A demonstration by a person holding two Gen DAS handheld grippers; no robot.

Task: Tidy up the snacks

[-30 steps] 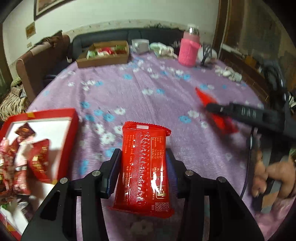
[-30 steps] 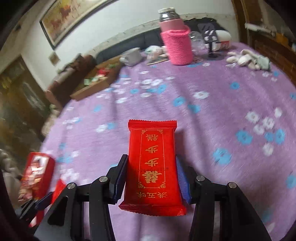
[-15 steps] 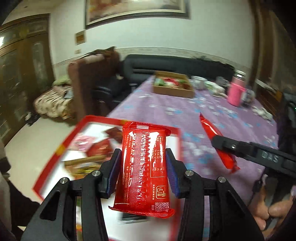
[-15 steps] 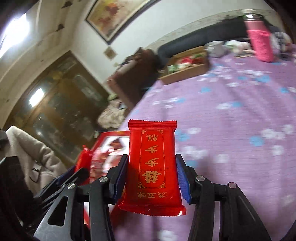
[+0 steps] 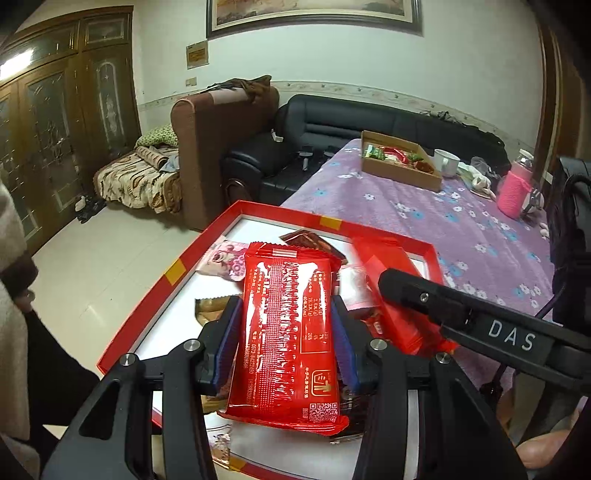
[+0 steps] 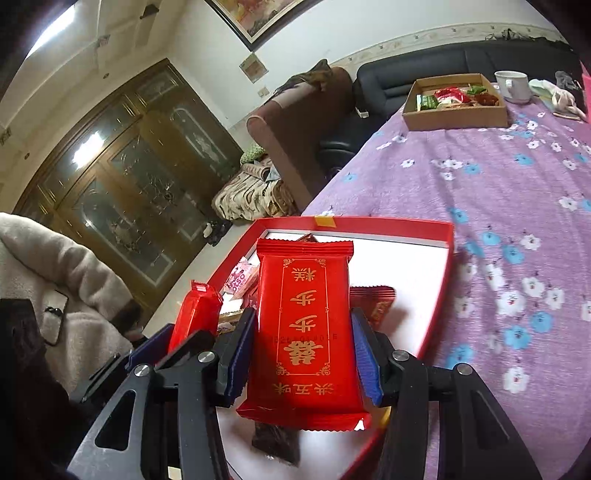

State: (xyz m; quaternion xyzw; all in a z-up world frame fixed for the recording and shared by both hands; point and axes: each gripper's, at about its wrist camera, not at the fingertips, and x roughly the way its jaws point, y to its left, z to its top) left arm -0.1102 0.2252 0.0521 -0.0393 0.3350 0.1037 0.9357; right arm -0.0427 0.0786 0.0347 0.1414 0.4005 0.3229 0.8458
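Lower centre of the left view: left tongs (image 5: 286, 334) pinching a red packet (image 5: 286, 332), back side with print and QR code up, held over the red box (image 5: 376, 230). Box sits at the worktop (image 5: 461, 236) corner; its left rim runs along the worktop edge, floor directly beyond it at frame left. Box interior white, with a pink packet (image 5: 223, 260), a dark brown packet (image 5: 314, 242) and a tan one (image 5: 212, 308) showing, mostly at the near and left side. Right tongs (image 5: 391, 280) enter from right of that frame, close beside the left ones, arm marked DAS.

Lower centre of the right view: right tongs (image 6: 303, 343) pinching a second packet (image 6: 304, 332), gold characters up, over the same box (image 6: 388, 223). White floor of the box (image 6: 399, 266) bare toward its far right corner; small red packet (image 6: 375, 299) just behind the right finger. Left tongs (image 6: 184, 332) show at lower left with their packet (image 6: 195, 314) edge-on.

Worktop has a purple flowered cloth (image 6: 498, 192), open stretch between red box and a cardboard tray (image 6: 456, 118) of snacks at the far end. White mug (image 6: 511, 85) beside the tray; pink-sleeved bottle (image 5: 513, 192) at right in the left view. Black sofa (image 5: 332, 125), brown armchair (image 5: 221, 147), dark wood cabinet (image 5: 55, 129), framed picture (image 5: 314, 14) on the wall.
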